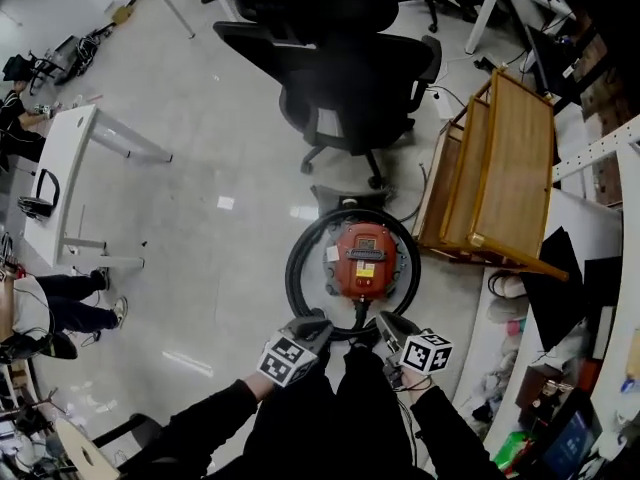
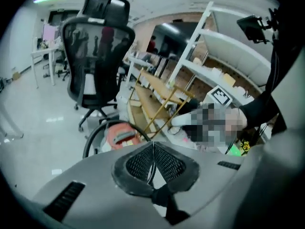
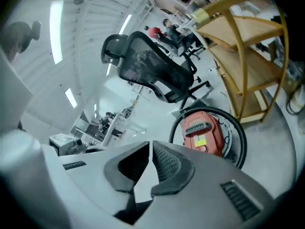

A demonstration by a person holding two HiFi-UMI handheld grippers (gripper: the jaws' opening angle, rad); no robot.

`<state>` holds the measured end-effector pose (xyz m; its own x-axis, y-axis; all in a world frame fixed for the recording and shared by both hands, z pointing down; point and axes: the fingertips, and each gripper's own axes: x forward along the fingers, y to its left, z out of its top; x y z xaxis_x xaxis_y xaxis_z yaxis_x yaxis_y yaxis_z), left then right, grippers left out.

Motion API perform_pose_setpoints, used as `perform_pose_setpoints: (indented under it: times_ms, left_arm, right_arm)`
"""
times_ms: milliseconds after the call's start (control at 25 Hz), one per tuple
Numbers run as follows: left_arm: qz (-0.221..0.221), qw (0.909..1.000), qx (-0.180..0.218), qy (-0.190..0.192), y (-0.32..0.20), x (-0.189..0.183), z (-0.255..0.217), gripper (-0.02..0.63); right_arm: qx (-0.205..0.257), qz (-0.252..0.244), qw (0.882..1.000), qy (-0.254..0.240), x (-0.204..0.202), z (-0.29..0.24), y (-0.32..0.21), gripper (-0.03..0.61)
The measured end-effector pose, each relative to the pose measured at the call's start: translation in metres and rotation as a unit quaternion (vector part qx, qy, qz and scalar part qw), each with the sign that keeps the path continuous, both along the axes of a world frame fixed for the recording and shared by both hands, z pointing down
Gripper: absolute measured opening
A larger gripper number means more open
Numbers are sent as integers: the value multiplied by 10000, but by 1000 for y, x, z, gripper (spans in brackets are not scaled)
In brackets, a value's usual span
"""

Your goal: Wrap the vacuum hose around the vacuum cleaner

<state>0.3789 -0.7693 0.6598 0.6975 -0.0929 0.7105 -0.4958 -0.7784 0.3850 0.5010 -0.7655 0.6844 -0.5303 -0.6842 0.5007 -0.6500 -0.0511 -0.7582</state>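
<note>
Black mesh office chair (image 1: 345, 63) up top, light wooden shelf rack (image 1: 505, 158) just right of it (tipped at a slant), white desk (image 1: 62, 163) well off left.

Premises: open-plan office, partly used as a workshop or lab.

Black mesh swivel chairs (image 1: 345, 68) on castors stand on a pale polished floor (image 1: 200, 138). White desks (image 1: 62, 173) line the left side, with a seated person (image 1: 75, 306) beside one. A wooden shelf unit (image 1: 500, 163) stands at the right, next to white racking (image 2: 214, 46) loaded with boxes and oddments. Strip lights (image 3: 56, 30) run along the ceiling.
</note>
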Motion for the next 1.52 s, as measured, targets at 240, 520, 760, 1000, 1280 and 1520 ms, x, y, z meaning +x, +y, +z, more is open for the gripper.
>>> perform_pose_setpoints:
  times_ms: [240,520,760,1000,1280,1520]
  left_arm:
    - [-132,9925,810,905,-17,28,-134,26]
    - [-961,9890,546,988,-9,-35,-148,26]
    - [-1302,9819,687,1193,-43,-42,-163,26]
    - [-861,9858,715,1252,-46,-31,-164,26]
    - [-532,9893,623,1210,-51,-31,-159,26]
    - [-111,9885,944,1176,-64,-41,-160,27]
  right_arm:
    - [727,-267,9868,1422,11,-123,-22,32]
    - [1179,174,9693,2153,9,-193,-7,33]
    - [1320,-18,9582,2539,-3,-205,-6,32]
    - [1613,150,9368,3102,-4,-224,-10,32]
    - [1632,230,9324,3218,-16,-223,-4,25]
    - [1695,296,9338,3138,-38,-227,-25,25]
